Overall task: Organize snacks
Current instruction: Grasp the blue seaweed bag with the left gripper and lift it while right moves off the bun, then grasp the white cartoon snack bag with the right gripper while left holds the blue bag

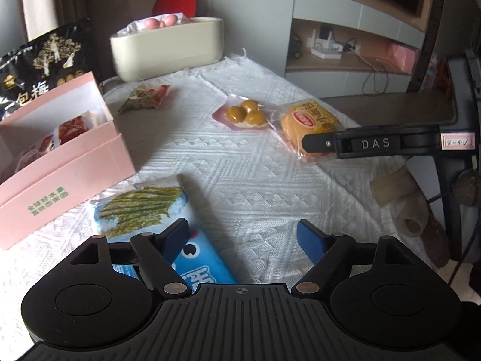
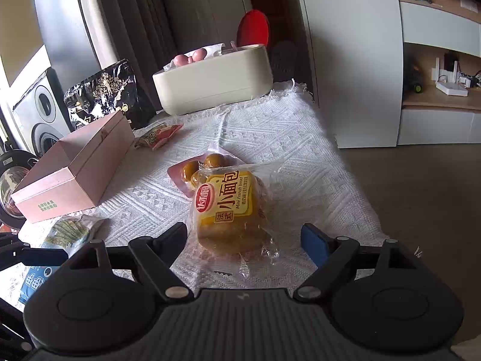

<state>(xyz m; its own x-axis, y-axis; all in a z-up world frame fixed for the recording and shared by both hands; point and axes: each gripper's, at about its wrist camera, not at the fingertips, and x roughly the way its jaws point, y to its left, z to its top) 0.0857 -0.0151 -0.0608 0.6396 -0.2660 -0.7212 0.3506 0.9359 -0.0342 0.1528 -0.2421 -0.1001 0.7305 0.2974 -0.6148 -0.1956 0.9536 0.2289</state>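
Observation:
My left gripper (image 1: 243,234) stands open low over the white cloth, its left finger over a blue snack packet (image 1: 150,210) that lies flat; nothing is pressed between the pads. My right gripper (image 2: 243,236) is open too, with a yellow mini-bread packet (image 2: 228,207) lying on the cloth between its fingers, untouched by either pad. The left wrist view shows that bread packet (image 1: 306,120) with a black finger (image 1: 318,143) of the right gripper in front of it. An open pink box (image 1: 75,162) at the left holds several wrapped snacks.
A packet of brown balls (image 1: 245,114) lies beside the bread, and a small green-red packet (image 1: 144,97) sits near the box. At the back are a cream bin (image 1: 168,48) and a black bag (image 1: 45,57). The cloth's right edge (image 2: 354,180) drops off to bare table.

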